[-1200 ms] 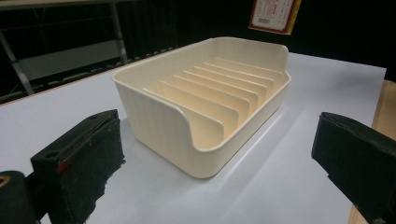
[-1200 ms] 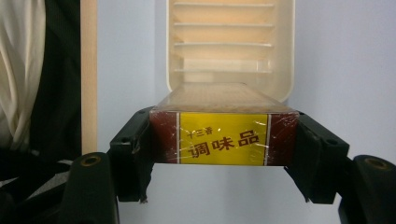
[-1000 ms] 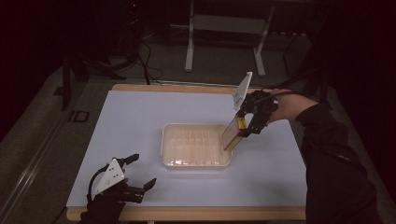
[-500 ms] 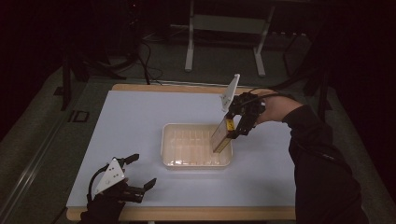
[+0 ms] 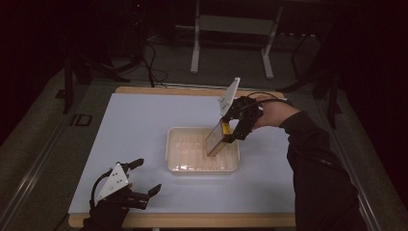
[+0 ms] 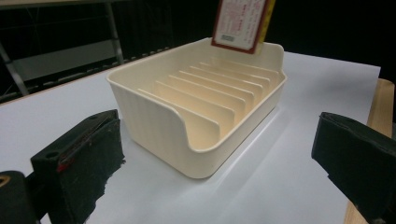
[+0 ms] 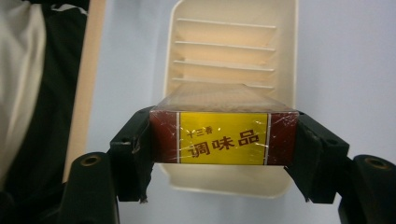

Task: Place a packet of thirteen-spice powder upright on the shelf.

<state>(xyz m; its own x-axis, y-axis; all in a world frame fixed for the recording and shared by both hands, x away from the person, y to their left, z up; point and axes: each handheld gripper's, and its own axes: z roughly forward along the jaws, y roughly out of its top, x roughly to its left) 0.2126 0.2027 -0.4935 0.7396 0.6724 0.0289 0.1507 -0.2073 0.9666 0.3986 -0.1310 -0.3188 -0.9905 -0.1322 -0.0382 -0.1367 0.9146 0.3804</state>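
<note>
My right tool (image 5: 225,134) grips the red-and-yellow box (image 7: 223,137), tilted over the right end of the cream slotted tray (image 5: 179,154). My left tool (image 5: 139,180) rests wide open on the surface (image 5: 139,120), near its front-left corner.

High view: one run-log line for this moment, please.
right hand-held gripper: shut on seasoning box | box: tilted over slotted tray | left hand-held gripper: open, apart

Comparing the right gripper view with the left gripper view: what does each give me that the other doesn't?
Right gripper view: the right gripper clamped on the box's ends, its yellow end label with red characters, a dark sleeve beside the table's wooden edge.

Left gripper view: the left gripper open with nothing between the jaws, the box's printed white face, the rack's notched front wall.

Both: the cream slotted rack on the white table, box above it.
</note>
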